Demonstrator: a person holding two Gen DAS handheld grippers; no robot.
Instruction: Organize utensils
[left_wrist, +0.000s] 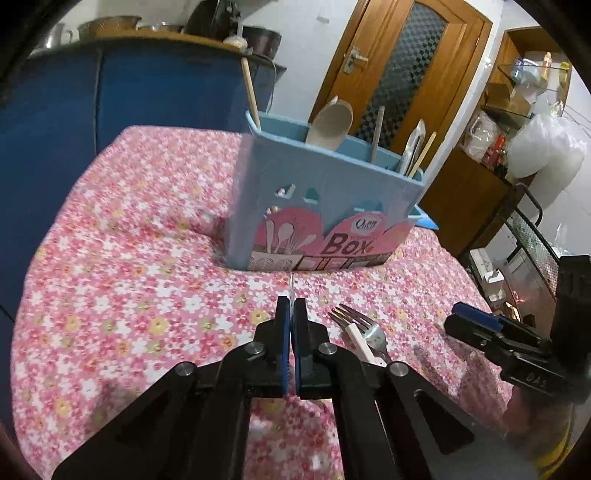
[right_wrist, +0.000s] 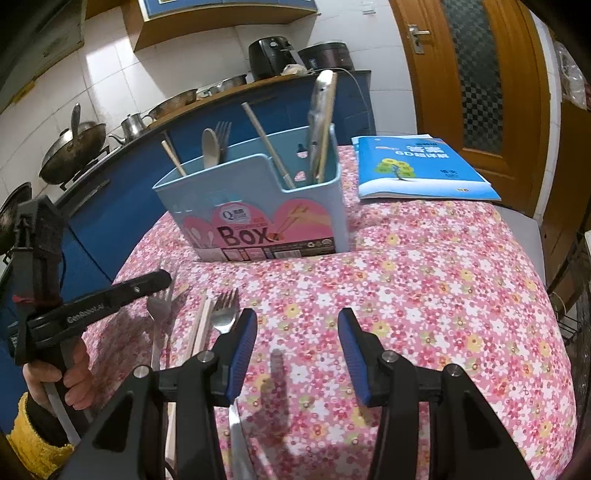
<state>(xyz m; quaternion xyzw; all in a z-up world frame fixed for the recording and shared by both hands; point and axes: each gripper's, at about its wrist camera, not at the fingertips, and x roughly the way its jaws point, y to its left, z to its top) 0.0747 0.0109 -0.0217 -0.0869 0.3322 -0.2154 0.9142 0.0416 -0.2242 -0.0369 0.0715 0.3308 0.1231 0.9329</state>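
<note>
Blue pads of left gripper (left_wrist: 291, 310) pressed together on a thin metal utensil (left_wrist: 291, 290), edge-on, tip poking out ahead toward blue utensil box (left_wrist: 317, 206) standing just beyond. Right of that claw on floral cloth (left_wrist: 129, 258): fork (left_wrist: 369, 330) and white stick (left_wrist: 360, 343) (touching). Right gripper (right_wrist: 297, 325) held apart, nothing between pads, hovering over cloth; another fork (right_wrist: 224, 314) at its left finger.

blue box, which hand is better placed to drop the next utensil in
Left. The left fingers are shut on a thin metal utensil aimed at the blue box; the right fingers stand open and empty over the cloth.
</note>
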